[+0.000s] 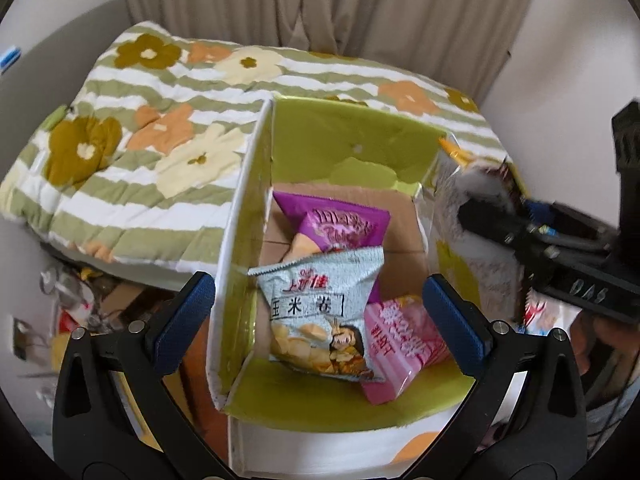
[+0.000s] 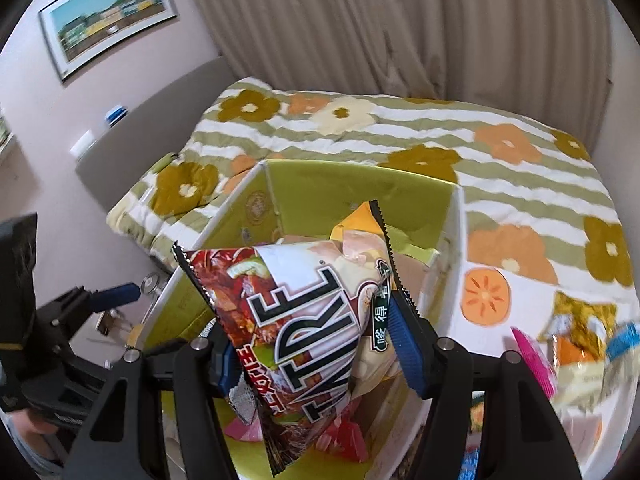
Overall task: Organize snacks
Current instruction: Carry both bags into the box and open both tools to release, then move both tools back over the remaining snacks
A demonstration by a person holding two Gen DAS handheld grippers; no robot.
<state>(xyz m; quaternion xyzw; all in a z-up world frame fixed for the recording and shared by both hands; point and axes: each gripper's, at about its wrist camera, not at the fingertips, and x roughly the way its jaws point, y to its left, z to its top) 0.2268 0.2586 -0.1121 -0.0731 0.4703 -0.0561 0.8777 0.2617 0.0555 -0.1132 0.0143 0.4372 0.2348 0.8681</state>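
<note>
On a bed spread with a flowered quilt (image 1: 132, 152) stands an open box (image 1: 352, 140) with green inner walls. The left gripper (image 1: 320, 316) hangs over it with its jaws wide apart and nothing between the blue pads; one finger is outside the box's left wall, the other above the inside. Three snacks lie on the box floor: a pale blue bag (image 1: 324, 316) on top, a purple bag (image 1: 340, 224) partly under it at the far side, and a pink packet (image 1: 400, 344) touching its right edge. The right gripper (image 2: 316, 340) is clamped on a large chip bag (image 2: 304, 308), held tilted above the same box. More loose snack packets (image 2: 576, 344) lie on the quilt to the right of the box.
</note>
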